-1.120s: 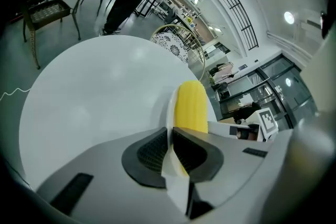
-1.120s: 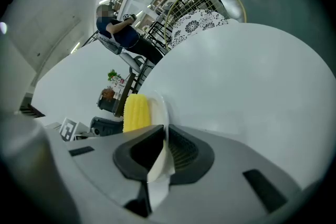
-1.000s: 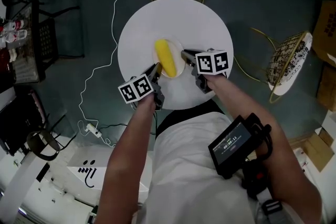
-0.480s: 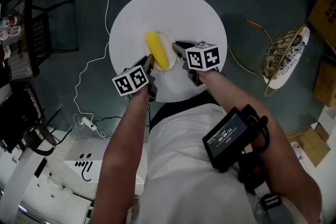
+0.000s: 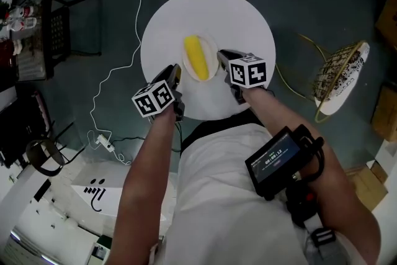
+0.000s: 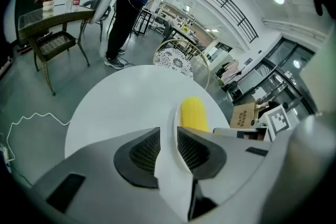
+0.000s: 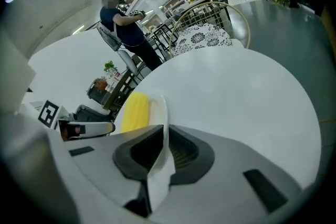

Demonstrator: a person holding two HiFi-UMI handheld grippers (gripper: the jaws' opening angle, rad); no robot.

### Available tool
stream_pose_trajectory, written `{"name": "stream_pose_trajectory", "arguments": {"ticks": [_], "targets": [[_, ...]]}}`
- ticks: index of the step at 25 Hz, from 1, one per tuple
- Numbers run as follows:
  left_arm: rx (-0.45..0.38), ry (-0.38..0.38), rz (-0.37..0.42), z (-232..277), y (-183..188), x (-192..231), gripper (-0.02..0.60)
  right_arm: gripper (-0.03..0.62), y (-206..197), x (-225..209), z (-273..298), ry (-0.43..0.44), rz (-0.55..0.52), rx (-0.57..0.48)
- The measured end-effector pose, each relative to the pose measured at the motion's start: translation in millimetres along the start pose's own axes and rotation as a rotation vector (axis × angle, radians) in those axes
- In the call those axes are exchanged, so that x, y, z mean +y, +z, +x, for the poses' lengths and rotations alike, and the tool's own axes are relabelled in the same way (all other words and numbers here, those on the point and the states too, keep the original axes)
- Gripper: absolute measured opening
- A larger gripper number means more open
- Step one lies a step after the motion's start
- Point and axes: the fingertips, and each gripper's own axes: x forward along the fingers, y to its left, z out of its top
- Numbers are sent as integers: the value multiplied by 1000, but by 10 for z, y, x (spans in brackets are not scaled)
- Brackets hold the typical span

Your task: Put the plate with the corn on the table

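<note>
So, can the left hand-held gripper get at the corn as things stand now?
Probably not yet. The left hand-held gripper is shut on the rim of the plate, so it is occupied. The corn lies just beyond its jaws with nothing between; it would have to release first.

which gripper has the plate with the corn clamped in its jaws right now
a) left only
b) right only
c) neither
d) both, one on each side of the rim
d: the left gripper has its jaws closed on the white rim of the plate, and the right gripper pinches the opposite edge in its own view, with the corn lying on the plate between them.
</note>
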Motion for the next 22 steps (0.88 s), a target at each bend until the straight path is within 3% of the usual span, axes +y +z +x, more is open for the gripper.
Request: {"name": "stream_pose_trajectory", "arguments": {"ticks": [6, 9, 12, 22], "targets": [[-45, -21, -5, -364, -191, 46, 77, 35, -94, 58, -227, -41, 5, -29], [-66, -21, -17, -531, -315, 63, 9, 35, -163, 96, -348, -60, -14, -38], [-81, -30, -30, -703, -426, 38, 6, 6, -244, 192, -476, -73, -42, -39], [-107, -61, -27, -1251, -691, -125, 6, 6, -361, 611, -941, -27, -88, -96]]}}
